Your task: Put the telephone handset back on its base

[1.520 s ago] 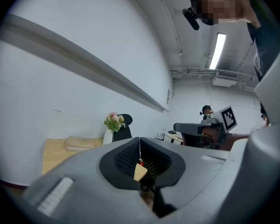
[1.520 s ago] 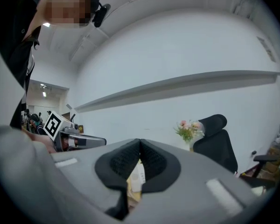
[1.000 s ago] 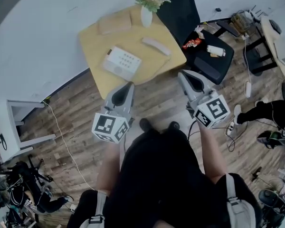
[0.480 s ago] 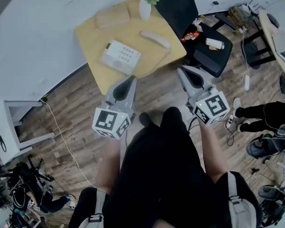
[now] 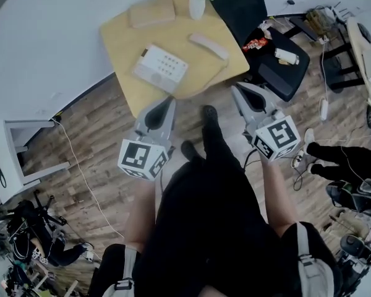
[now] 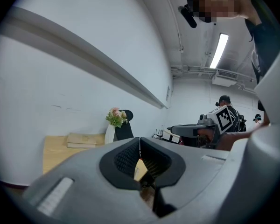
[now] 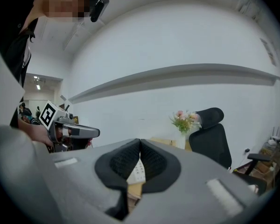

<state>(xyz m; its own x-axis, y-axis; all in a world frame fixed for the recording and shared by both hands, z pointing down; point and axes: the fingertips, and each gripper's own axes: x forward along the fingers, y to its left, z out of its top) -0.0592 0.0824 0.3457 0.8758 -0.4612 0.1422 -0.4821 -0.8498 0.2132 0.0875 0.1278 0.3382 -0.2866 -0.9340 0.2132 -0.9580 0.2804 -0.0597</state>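
The white telephone base point(image 5: 161, 68) with its keypad sits on the yellow table point(image 5: 120, 42), and part of it shows between the jaws in the right gripper view point(image 7: 137, 171). The pale handset point(image 5: 208, 46) lies apart from the base, to its right on the tabletop. My left gripper point(image 5: 170, 100) point(image 6: 140, 140) hangs over the floor just short of the table's near edge, shut and empty. My right gripper point(image 5: 235, 90) point(image 7: 140, 141) is held level with it, to the right of the table's near corner, also shut and empty. Neither gripper touches the phone.
A white vase with flowers point(image 5: 198, 2) and a flat tan box point(image 5: 151, 12) stand at the table's far side. A black office chair point(image 5: 278, 60) holding small items is right of the table. Cables and another person's legs point(image 5: 343, 159) lie on the wood floor at right.
The person has stepped toward the table, one foot now forward between the grippers. The right gripper has sunk slightly. Both grippers stay shut and empty.
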